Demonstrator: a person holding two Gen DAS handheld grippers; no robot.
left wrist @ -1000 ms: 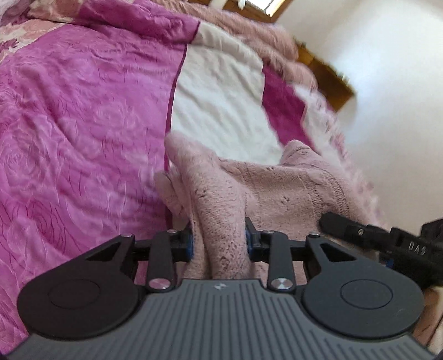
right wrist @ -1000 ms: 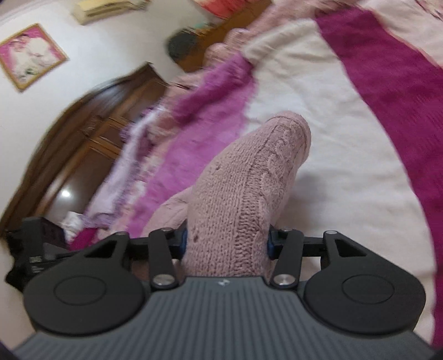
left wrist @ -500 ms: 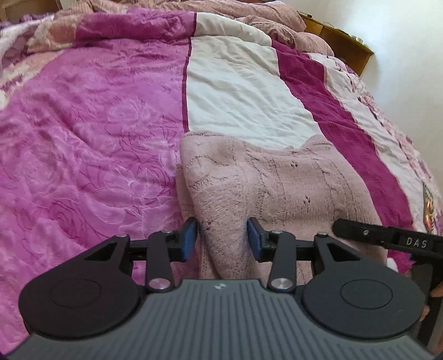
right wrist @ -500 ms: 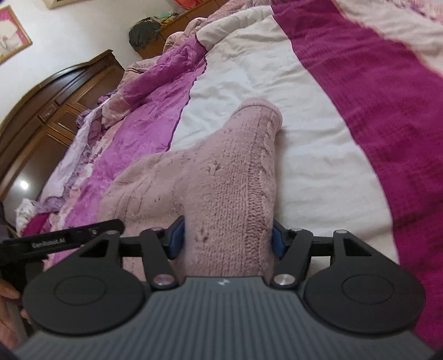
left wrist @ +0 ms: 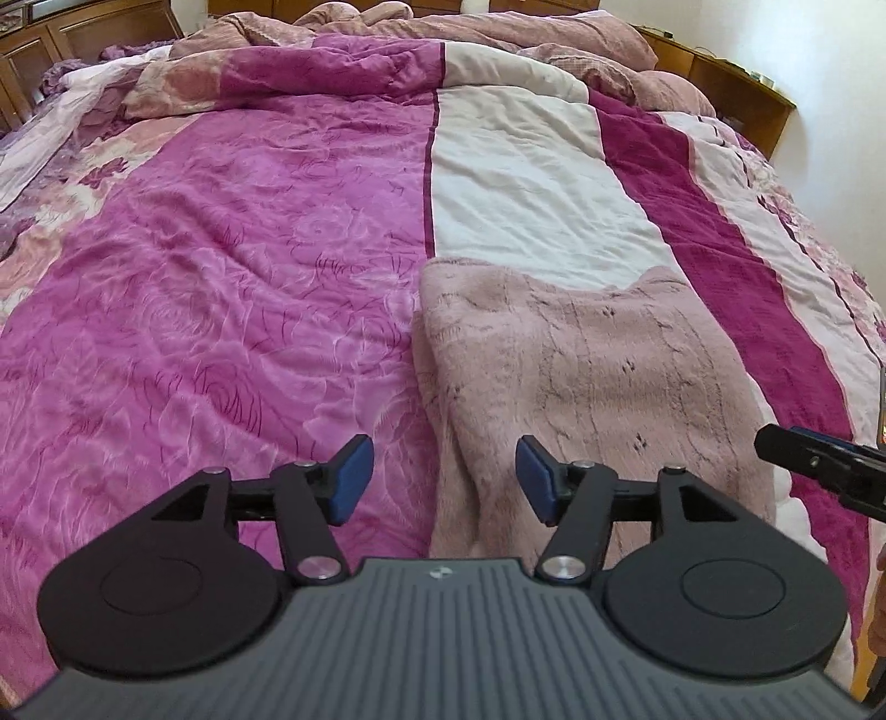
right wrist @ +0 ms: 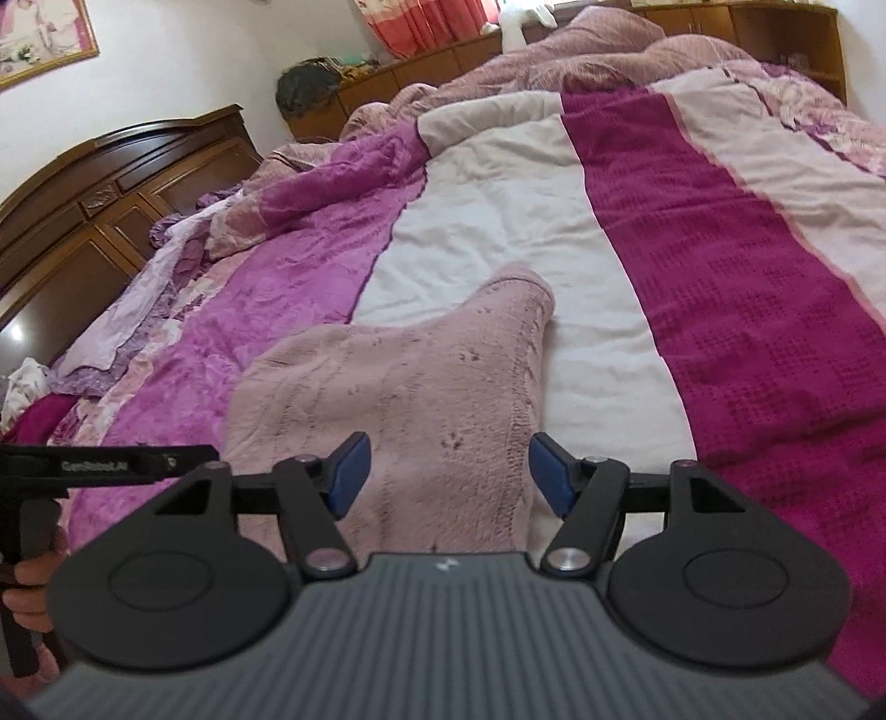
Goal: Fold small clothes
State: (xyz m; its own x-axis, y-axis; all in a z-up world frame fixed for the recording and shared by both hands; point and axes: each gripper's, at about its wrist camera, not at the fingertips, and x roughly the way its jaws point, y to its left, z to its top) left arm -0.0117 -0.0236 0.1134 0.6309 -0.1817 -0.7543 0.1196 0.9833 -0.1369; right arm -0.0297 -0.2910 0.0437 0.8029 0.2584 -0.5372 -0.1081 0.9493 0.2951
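Just ahead of gripper [left wrist: 443, 479] — sweater [left wrist: 581, 376]

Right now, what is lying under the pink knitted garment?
The pink knitted garment lies flat on the bedspread, across its magenta, white and dark red stripes. Whether anything else sits beneath it cannot be seen; the knit covers that.

Soft daylight, perhaps slight edge-warp

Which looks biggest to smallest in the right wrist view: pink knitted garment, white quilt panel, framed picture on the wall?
1. white quilt panel
2. pink knitted garment, close to the panel in apparent size; nearer the camera, so this ranking is unsure
3. framed picture, clearly smallest, partly cut off
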